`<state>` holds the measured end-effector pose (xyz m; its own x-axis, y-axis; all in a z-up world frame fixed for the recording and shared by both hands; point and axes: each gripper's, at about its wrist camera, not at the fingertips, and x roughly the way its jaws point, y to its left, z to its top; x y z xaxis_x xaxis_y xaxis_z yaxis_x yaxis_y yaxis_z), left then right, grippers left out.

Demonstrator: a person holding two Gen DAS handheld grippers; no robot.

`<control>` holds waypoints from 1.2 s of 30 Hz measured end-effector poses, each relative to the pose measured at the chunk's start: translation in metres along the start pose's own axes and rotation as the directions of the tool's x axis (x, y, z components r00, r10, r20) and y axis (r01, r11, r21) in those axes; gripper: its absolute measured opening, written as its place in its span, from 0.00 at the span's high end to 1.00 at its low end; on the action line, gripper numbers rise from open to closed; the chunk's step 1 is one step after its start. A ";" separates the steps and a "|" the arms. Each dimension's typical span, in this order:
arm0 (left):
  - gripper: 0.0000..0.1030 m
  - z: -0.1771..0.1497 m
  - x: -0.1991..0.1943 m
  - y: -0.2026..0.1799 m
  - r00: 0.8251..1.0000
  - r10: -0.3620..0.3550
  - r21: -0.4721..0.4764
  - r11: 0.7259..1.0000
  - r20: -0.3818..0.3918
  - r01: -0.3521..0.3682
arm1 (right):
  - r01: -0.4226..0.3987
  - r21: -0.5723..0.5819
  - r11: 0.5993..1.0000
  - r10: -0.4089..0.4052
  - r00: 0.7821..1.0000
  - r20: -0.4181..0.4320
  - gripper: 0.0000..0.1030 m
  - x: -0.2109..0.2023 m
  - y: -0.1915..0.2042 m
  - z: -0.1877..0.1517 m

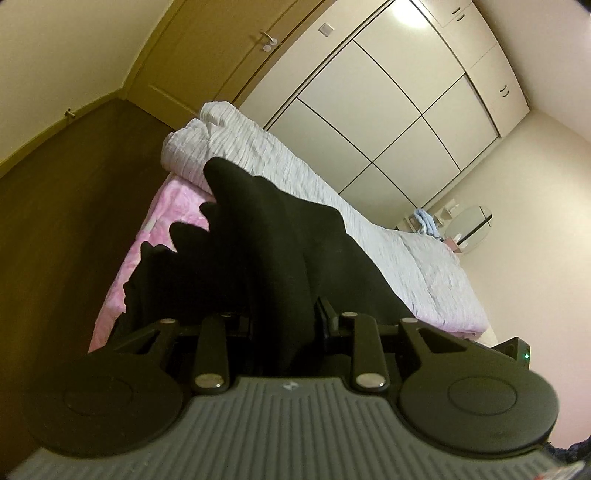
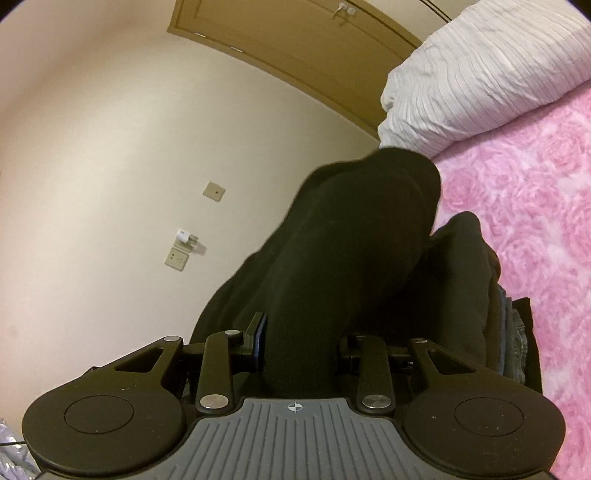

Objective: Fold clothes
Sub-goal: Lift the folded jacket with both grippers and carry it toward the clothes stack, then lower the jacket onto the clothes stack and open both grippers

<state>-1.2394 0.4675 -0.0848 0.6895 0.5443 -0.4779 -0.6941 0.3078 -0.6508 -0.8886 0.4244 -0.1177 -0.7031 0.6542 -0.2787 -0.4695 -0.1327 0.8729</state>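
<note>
- Jaws of the left gripper (image 1: 284, 321) are closed in on a thick bunch of the black garment (image 1: 258, 236); the pinch line itself is buried in dark cloth.
- Right gripper (image 2: 301, 339) likewise pinches the black garment (image 2: 351, 251), its blue-faced left finger (image 2: 260, 339) pressed against the fabric; the opposite finger is mostly covered.
- Garment position: lifted off the bed and draped from both grippers, with a scalloped, bunched edge hanging toward the pink bed sheet (image 1: 122, 266) in the left view.
- Judgement on step: cloth is held up between two grips, which fits either spreading it out or carrying an edge across for a fold. Frames do not settle which.
- Doing it well, either way: keep both pinches firm, hold the grippers level so the span between them stays taut, and let the hanging part settle flat on the pink bed sheet (image 2: 535, 206) without dragging into wrinkles.
- Another dark pile (image 2: 469, 280) with a bluish-grey layer lies on the sheet just right of the held cloth; kind and fold state unclear.
- Garment type, sleeves and hems not discernible: black on black, no seams readable.
- Farther back, a rumpled white duvet (image 1: 295, 173) along the bed.
- Beyond: wardrobe (image 1: 388, 92) and door (image 2: 295, 33); the person is out of both views.
</note>
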 end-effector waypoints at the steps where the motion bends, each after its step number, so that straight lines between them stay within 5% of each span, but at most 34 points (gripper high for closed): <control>1: 0.75 -0.001 0.003 0.004 1.000 0.004 -0.007 1.000 -0.004 -0.005 | 0.003 0.003 1.000 -0.003 1.000 -0.001 0.69 0.001 0.001 0.000; 6: 0.72 -0.032 0.045 0.050 0.984 0.086 -0.109 0.989 -0.158 -0.104 | 0.163 0.116 0.980 -0.149 0.982 -0.119 0.64 0.014 -0.036 -0.018; 9: 0.70 -0.031 0.048 0.056 0.983 0.090 -0.113 0.988 -0.159 -0.109 | 0.222 0.135 0.966 -0.202 0.968 -0.147 0.60 0.023 -0.060 -0.031; 20: 0.71 -0.034 0.056 0.060 0.979 0.139 -0.066 0.987 -0.147 -0.150 | 0.230 -0.024 0.973 -0.230 0.952 -0.201 0.51 0.015 -0.033 -0.030; 28: 0.68 -0.028 0.028 0.042 0.960 0.242 0.014 0.970 -0.137 -0.243 | 0.272 -0.138 0.952 -0.301 0.914 -0.274 0.50 0.029 -0.012 -0.026; 33: 0.78 -0.032 -0.013 0.001 0.935 0.353 0.119 0.931 -0.035 -0.346 | 0.316 -0.248 0.916 -0.368 0.908 -0.201 0.50 -0.019 0.003 -0.027; 36: 0.84 -0.044 -0.027 -0.031 0.958 0.284 0.195 0.943 -0.039 -0.271 | 0.317 -0.418 0.851 -0.396 0.911 -0.115 0.51 -0.040 0.028 -0.034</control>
<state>-1.2276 0.4089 -0.0780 0.4717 0.5786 -0.6654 -0.8816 0.2945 -0.3689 -0.8918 0.3697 -0.0959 -0.5161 0.5629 -0.6456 -0.8460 -0.2169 0.4871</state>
